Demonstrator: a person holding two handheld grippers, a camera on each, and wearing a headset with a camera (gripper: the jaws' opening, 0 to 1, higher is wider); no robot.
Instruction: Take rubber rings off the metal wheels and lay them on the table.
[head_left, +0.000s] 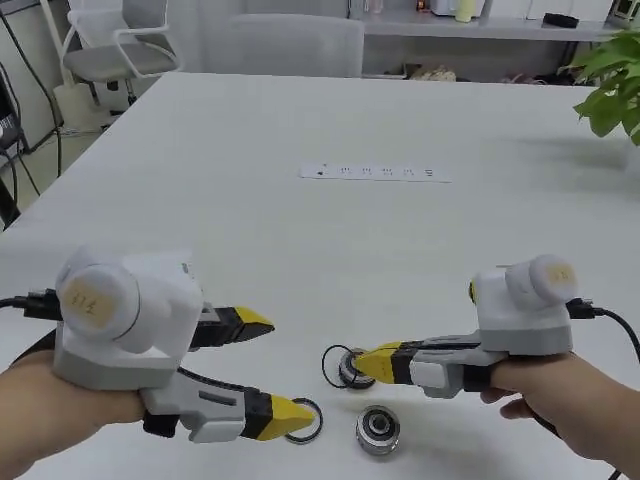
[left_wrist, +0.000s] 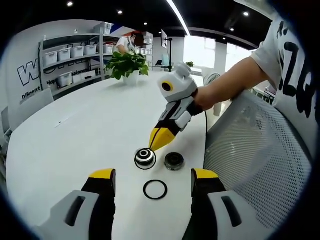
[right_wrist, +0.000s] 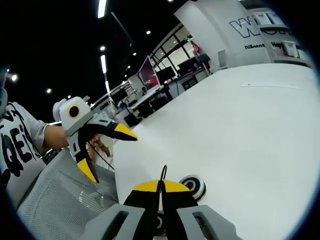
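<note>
Head view: right claw (head_left: 364, 366) pinches a thin, probably light and stretchy rubber ring (head_left: 324, 364) at its edge; left claw (head_left: 286, 368) spread.

The table (head_left: 400, 230) is white. The left gripper (head_left: 283, 368) and right gripper (head_left: 365, 363) are pale grey with black-and-yellow tips. The ring (left_wrist: 155, 189) is black, the wheel (head_left: 378, 428) silvery, the plant (head_left: 612, 85) green.

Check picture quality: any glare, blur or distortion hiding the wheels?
Head view: soft even light, faint shadows, no glare, front metal wheel sharp. Left gripper view: strong fisheye curves the table; loose rubber ring crisp. Right gripper view: same fisheye, dark ceiling with bright lights; wheel beside the right claw clear.
</note>
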